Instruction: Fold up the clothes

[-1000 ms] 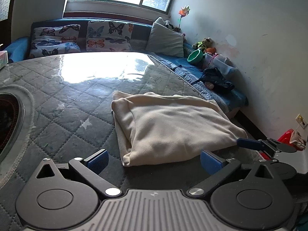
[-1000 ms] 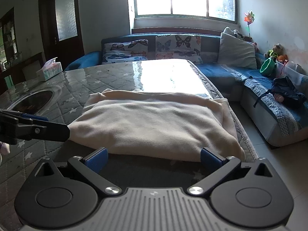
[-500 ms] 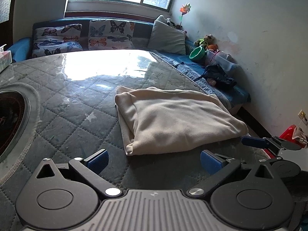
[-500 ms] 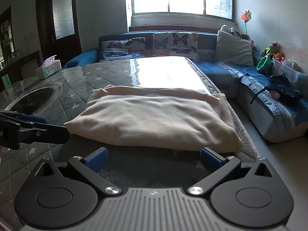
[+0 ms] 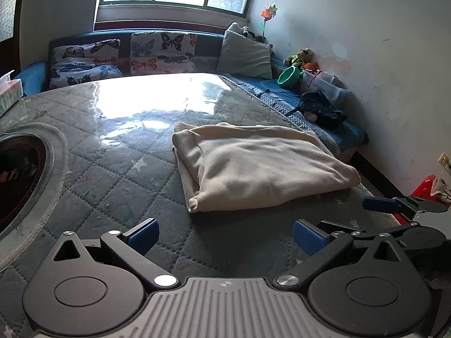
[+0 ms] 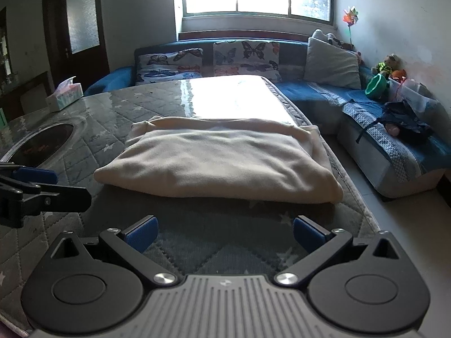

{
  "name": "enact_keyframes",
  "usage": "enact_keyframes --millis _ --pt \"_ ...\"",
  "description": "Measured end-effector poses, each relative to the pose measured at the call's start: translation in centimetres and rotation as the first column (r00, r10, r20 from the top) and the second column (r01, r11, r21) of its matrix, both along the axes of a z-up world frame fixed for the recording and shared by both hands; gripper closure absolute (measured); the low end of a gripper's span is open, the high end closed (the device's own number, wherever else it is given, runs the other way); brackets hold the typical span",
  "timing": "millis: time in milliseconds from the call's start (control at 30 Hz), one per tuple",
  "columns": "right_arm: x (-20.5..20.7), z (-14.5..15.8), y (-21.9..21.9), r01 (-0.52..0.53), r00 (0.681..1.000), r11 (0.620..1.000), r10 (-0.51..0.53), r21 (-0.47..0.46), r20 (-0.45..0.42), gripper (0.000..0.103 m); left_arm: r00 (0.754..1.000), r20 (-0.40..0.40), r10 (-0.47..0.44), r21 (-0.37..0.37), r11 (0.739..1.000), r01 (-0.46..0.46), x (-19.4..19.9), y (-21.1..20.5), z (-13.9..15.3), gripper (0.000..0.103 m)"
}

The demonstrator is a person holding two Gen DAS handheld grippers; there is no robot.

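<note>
Both grippers have drawn back from the folded cream garment [image 5: 259, 166], which now sits farther from the cameras than a second ago. The left gripper [image 5: 225, 235] has its fingers spread wide and empty, the garment ahead and slightly right of it on the quilted desk [image 5: 112, 174]. The right gripper [image 6: 224, 232] is likewise spread and empty, squarely facing the garment's long near edge (its long axis runs across this view), so it looks the nearer. Neither touches the cloth.
</note>
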State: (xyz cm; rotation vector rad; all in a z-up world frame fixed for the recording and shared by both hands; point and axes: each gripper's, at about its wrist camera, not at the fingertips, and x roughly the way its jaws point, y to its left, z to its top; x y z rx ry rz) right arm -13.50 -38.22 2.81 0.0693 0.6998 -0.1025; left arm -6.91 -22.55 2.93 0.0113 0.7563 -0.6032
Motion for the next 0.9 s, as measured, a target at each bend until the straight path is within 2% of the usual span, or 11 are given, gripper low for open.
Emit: enact_keyframes --millis 900 --pt "-2.2 0.7 1.7 -0.007 1.0 1.0 0.007 -0.014 0.019 0.0 1.0 -0.001 0.024 0.013 1.0 -0.024 -2.8 1.7 -0.2 0.0"
